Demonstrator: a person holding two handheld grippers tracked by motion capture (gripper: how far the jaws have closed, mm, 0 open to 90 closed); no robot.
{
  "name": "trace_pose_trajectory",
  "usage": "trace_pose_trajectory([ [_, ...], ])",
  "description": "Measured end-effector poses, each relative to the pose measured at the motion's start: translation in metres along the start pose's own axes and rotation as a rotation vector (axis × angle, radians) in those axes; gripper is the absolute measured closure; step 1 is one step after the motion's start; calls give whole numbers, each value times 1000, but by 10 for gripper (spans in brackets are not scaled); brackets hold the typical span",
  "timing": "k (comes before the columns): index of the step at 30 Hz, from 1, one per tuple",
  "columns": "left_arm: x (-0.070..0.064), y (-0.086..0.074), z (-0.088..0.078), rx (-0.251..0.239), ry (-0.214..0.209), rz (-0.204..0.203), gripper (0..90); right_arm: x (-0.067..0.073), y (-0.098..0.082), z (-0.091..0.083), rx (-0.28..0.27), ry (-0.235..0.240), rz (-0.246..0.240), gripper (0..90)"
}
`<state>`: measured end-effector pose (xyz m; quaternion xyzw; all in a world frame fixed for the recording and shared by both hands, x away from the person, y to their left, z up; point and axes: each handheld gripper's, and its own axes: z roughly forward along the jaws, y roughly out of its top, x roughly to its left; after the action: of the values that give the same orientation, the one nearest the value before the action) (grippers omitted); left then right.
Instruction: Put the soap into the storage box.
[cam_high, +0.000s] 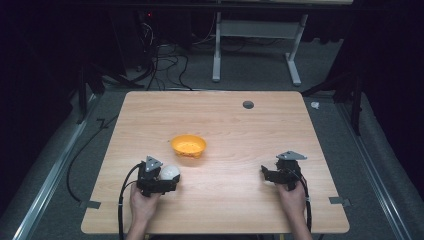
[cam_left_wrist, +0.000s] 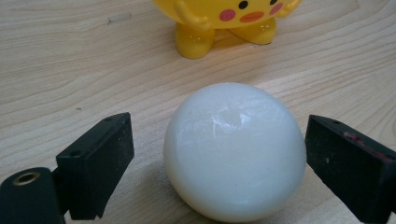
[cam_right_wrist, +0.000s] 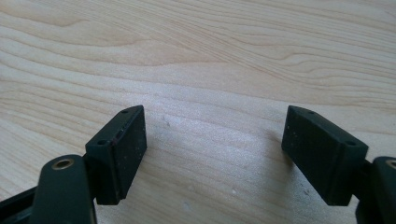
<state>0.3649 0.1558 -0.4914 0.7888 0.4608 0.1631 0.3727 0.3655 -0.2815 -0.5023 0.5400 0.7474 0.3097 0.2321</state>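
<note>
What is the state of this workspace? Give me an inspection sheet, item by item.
Surface: wooden table, light grain, with a dark round hole near the far edge.
Job's things: white ball resting on the table; yellow bowl with a cartoon face just beyond it.
Clutter: grey tape tabs at the near corners.
Grippers: left hand-held gripper open, jaws either side of the ball with gaps showing; right hand-held gripper open over bare wood.
Cables: one black cable trails from the left gripper; loose cables on the floor behind.
Surroundings: dark room, grey floor, white desk frame beyond the table.
</note>
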Motion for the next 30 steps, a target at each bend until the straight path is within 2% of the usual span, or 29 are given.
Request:
trace_pose_trajectory([
  [6,-2,0,6,10,2,4,107,0,0,0,0,0,0,229],
  [7,-2,-1,8,25,2,7,113,0,0,0,0,0,0,229],
  [13,-3,-2,13,45,2,14,137,0,0,0,0,0,0,229],
  [15,-5,-3,14,44,17,20,150,0,0,0,0,0,0,229],
  [22,-7,-7,13,20,28,20,184,0,0,0,0,0,0,229],
  [24,-8,-7,12,16,26,23,230,0,0,0,0,1,0,229],
  [30,-8,-8,12,17,28,21,232,0,0,0,0,1,1,229],
])
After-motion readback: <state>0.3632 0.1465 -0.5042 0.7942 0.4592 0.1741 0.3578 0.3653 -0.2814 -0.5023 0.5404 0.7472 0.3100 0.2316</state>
